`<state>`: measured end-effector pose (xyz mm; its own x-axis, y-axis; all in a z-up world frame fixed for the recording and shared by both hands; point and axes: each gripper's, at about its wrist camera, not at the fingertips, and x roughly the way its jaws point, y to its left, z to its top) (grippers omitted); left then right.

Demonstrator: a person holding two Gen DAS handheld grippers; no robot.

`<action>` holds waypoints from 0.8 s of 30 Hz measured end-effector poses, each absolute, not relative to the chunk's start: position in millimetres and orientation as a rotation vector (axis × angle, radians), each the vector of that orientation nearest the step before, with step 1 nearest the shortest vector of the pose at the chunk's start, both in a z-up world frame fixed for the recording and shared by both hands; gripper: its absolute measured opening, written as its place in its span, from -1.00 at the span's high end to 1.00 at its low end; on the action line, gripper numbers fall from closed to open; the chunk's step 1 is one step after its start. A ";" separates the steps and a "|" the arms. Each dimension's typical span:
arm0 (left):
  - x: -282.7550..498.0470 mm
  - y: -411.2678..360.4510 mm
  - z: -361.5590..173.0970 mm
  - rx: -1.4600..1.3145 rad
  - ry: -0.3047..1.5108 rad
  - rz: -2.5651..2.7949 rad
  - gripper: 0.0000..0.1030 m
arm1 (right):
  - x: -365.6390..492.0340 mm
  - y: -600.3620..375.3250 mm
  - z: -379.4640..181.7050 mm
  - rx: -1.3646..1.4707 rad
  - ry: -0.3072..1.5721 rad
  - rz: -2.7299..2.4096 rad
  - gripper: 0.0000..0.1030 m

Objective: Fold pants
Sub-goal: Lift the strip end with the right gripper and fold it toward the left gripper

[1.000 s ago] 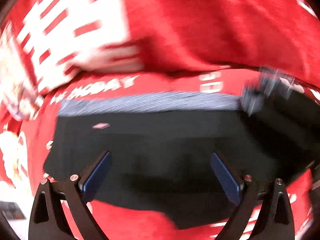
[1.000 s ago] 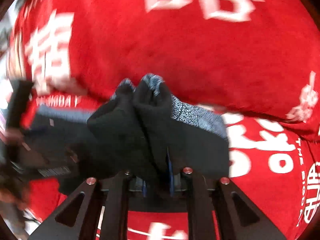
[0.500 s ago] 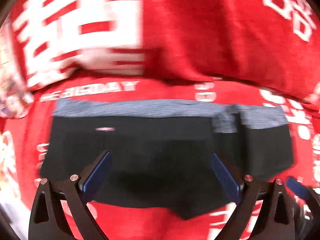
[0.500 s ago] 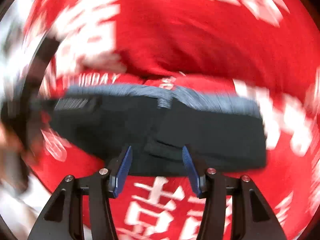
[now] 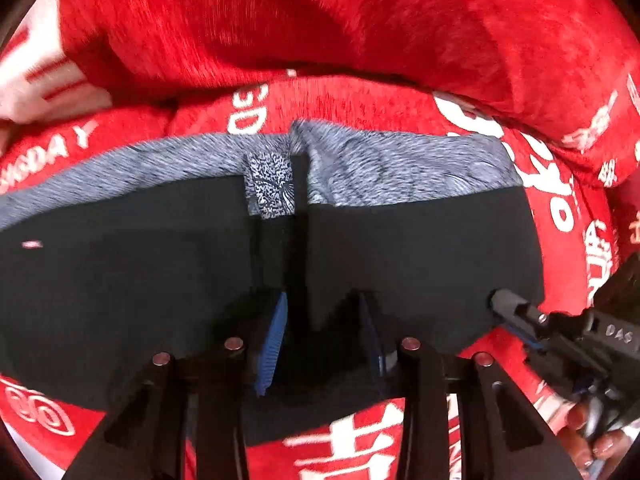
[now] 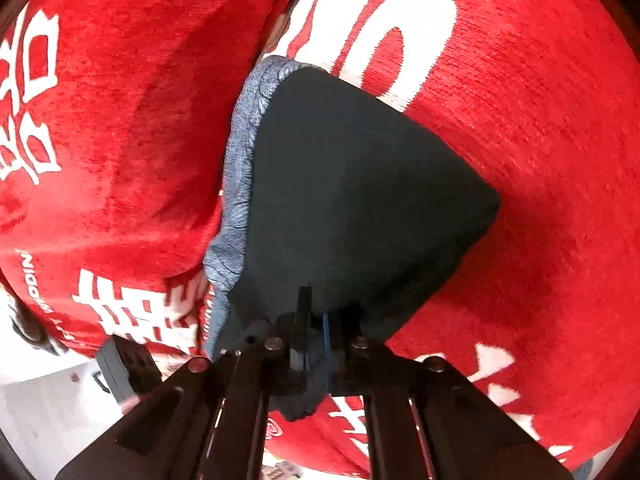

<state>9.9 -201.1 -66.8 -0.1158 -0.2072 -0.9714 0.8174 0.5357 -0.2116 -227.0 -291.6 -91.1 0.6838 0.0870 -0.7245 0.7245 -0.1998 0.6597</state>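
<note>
The black pants [image 5: 420,248] with a grey patterned waistband [image 5: 380,164] lie folded flat on a red blanket. My left gripper [image 5: 322,320] points steeply down at their near edge. Its jaws are closing onto a raised ridge of black cloth, with both blue pads pressing on it. My right gripper [image 5: 510,308] bites the pants' right corner in the left wrist view. Seen from its own camera, the right gripper [image 6: 314,320] has its jaws closing tight on the black hem, and the pants [image 6: 352,184] spread away from it.
The red blanket [image 5: 360,20] with white lettering covers the whole surface and bulges up in a thick fold behind the waistband. A person's fingers [image 5: 580,440] hold the right gripper's handle. A pale floor [image 6: 40,420] shows past the blanket's edge at lower left.
The right gripper let go of the bunched pants, swung and rolled to the right corner, and shut there. The left jaws went from wide open to shut on a mid-edge fold.
</note>
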 end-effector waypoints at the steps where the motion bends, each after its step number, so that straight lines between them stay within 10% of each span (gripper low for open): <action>1: 5.6 -196.3 -62.9 0.588 1.403 -0.948 0.23 | -227.4 -290.8 -84.6 1.654 0.681 -0.643 0.91; 6: 4.1 -177.5 -71.4 0.600 1.381 -0.833 -0.40 | -214.9 -281.2 -89.1 1.493 0.866 -0.654 0.92; 24: -11.9 -205.4 -68.9 0.750 1.313 -0.785 -0.76 | -203.3 -323.9 -58.4 1.151 1.081 -0.655 0.37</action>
